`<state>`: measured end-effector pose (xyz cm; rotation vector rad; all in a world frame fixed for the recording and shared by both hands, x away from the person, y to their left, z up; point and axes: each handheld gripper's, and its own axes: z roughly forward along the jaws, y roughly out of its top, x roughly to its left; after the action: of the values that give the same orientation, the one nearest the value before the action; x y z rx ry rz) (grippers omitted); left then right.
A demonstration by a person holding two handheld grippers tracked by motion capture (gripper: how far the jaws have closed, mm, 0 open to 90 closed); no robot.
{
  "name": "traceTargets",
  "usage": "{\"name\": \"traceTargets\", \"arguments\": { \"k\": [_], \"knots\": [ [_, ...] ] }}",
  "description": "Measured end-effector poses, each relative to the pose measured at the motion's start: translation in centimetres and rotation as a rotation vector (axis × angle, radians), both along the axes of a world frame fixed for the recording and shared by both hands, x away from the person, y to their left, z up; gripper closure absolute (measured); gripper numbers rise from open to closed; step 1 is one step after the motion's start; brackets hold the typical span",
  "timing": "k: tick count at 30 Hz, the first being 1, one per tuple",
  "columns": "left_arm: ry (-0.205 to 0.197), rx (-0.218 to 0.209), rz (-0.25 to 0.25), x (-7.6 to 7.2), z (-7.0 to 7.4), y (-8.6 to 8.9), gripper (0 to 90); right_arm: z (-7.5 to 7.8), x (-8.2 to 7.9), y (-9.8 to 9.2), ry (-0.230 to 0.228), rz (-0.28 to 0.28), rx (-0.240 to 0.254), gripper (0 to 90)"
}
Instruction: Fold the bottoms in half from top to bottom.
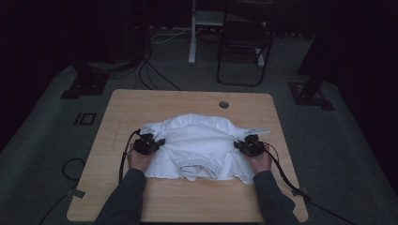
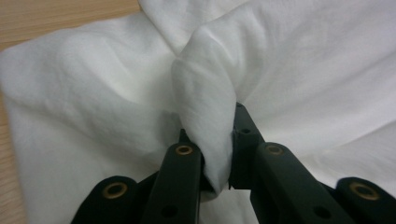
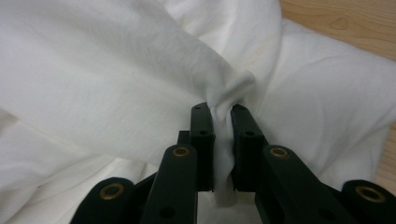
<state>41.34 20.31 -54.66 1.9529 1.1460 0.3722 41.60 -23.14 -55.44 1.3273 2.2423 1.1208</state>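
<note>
A white garment [image 1: 199, 143] lies spread on the wooden table [image 1: 141, 103], its ribbed neckline toward the near edge. My left gripper [image 1: 157, 144] is at the garment's left side, shut on a bunched fold of the white cloth [image 2: 205, 107]. My right gripper [image 1: 240, 145] is at the right side, shut on a pinched fold of the same cloth [image 3: 226, 112]. In the left gripper view the cloth [image 2: 93, 102] spreads out under the jaws, and the fold stands up between them. In the right gripper view the cloth [image 3: 116, 79] drapes away to the left.
A round cable hole [image 1: 224, 104] sits near the table's far edge. Beyond the table stand a dark chair [image 1: 244, 44] and a white post [image 1: 192, 33] on grey carpet. Cables [image 1: 281, 168] trail from both grippers over the tabletop.
</note>
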Motion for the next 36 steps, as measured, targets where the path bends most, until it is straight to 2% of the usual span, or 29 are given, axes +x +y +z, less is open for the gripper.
{"name": "traceTargets", "arguments": {
  "k": [1, 2, 3, 4, 5, 6, 7, 8, 9, 10, 11, 12, 14, 15, 16, 17, 19, 21, 22, 23, 24, 26, 28, 29, 30, 32, 33, 34, 36],
  "knots": [
    [0.000, 0.000, 0.000, 0.0, 0.0, 0.0, 85.2, 0.0, 0.0, 0.0, 0.000, 0.000, 0.000, 81.6],
    [-0.020, -0.012, 0.004, -0.4, 1.2, 0.2, 85.4, 0.7, -0.4, -0.3, -0.024, -0.002, 0.015, 81.7],
    [-0.020, -0.012, 0.004, -0.4, 1.2, 0.2, 85.5, 1.2, -0.7, -0.5, -0.041, -0.005, 0.020, 81.7],
    [-0.039, -0.023, 0.000, -0.6, 2.1, 0.3, 85.6, 1.8, -0.9, -0.6, -0.063, -0.004, 0.027, 81.8],
    [-0.084, -0.062, -0.008, -1.0, 4.0, 0.6, 85.7, 2.5, -1.1, -0.9, -0.085, -0.002, 0.035, 81.8],
    [-0.121, -0.088, -0.006, -1.3, 5.1, 0.8, 85.8, 3.3, -1.4, -1.1, -0.113, -0.003, 0.044, 81.8],
    [-0.121, -0.088, -0.006, -1.3, 5.1, 0.8, 86.1, 4.2, -1.7, -1.3, -0.141, -0.004, 0.051, 82.0],
    [-0.203, -0.161, -0.006, -2.2, 7.4, 1.2, 86.3, 5.3, -2.0, -1.5, -0.186, -0.007, 0.056, 82.2],
    [-0.246, -0.188, -0.011, -2.9, 8.7, 1.3, 86.4, 6.4, -2.4, -1.8, -0.226, -0.017, 0.085, 82.3],
    [-0.246, -0.188, -0.011, -2.9, 8.7, 1.3, 86.4, 7.7, -3.0, -2.3, -0.272, -0.020, 0.130, 82.3],
    [-0.276, -0.217, -0.037, -3.8, 10.1, 1.5, 86.4, 8.5, -3.4, -2.4, -0.299, -0.019, 0.140, 82.4],
    [-0.285, -0.221, -0.052, -4.3, 10.5, 1.5, 86.3, 9.4, -3.9, -2.6, -0.331, -0.013, 0.132, 82.3],
    [-0.286, -0.214, -0.067, -4.8, 10.7, 1.6, 86.2, 10.4, -5.1, -2.7, -0.359, 0.005, 0.108, 82.3],
    [-0.262, -0.210, -0.094, -5.6, 10.2, 1.9, 86.0, 10.4, -5.7, -2.6, -0.358, 0.019, 0.094, 82.2],
    [-0.262, -0.210, -0.094, -5.6, 10.2, 1.9, 85.6, 10.4, -5.7, -2.6, -0.358, 0.019, 0.094, 82.2],
    [-0.236, -0.215, -0.107, -6.0, 9.5, 2.1, 85.6, 10.1, -6.2, -2.6, -0.351, 0.032, 0.076, 82.2],
    [-0.174, -0.190, -0.136, -6.8, 7.8, 2.1, 82.9, 8.5, -7.4, -2.4, -0.315, 0.055, 0.032, 81.9],
    [-0.148, -0.148, -0.144, -7.4, 6.6, 2.3, 71.7, 6.8, -8.1, -2.2, -0.244, 0.082, -0.001, 77.8],
    [-0.140, -0.133, -0.139, -7.5, 6.3, 2.4, 64.2, 6.1, -8.3, -2.2, -0.207, 0.101, -0.023, 71.1],
    [-0.140, -0.133, -0.139, -7.5, 6.3, 2.4, 59.2, 6.1, -8.3, -2.2, -0.207, 0.101, -0.023, 71.1],
    [-0.147, -0.135, -0.114, -7.5, 6.5, 2.7, 56.5, 5.6, -8.8, -2.3, -0.182, 0.114, -0.034, 52.4],
    [-0.168, -0.124, -0.099, -7.2, 7.4, 2.4, 55.5, 6.7, -9.2, -2.3, -0.223, 0.103, 0.013, 47.6],
    [-0.194, -0.098, -0.089, -6.9, 8.6, 1.6, 55.6, 8.3, -9.3, -1.9, -0.277, 0.091, 0.053, 47.8],
    [-0.194, -0.098, -0.089, -6.9, 8.6, 1.6, 55.7, 8.9, -9.1, -1.4, -0.286, 0.093, 0.059, 49.9],
    [-0.210, -0.083, -0.082, -6.7, 9.1, 1.1, 55.7, 8.9, -9.1, -1.4, -0.286, 0.093, 0.059, 49.9],
    [-0.238, -0.081, -0.076, -6.3, 10.3, 0.0, 56.1, 9.7, -8.4, 0.1, -0.288, 0.095, 0.051, 51.6],
    [-0.252, -0.080, -0.071, -5.9, 11.1, -1.2, 57.2, 9.8, -7.3, 1.8, -0.274, 0.102, 0.036, 53.4],
    [-0.243, -0.071, -0.080, -5.6, 11.3, -1.9, 57.7, 9.6, -6.8, 2.7, -0.267, 0.099, 0.020, 53.7],
    [-0.206, -0.023, -0.111, -5.1, 10.9, -3.7, 59.5, 8.9, -5.6, 4.1, -0.237, 0.099, -0.008, 54.6]
  ]
}}
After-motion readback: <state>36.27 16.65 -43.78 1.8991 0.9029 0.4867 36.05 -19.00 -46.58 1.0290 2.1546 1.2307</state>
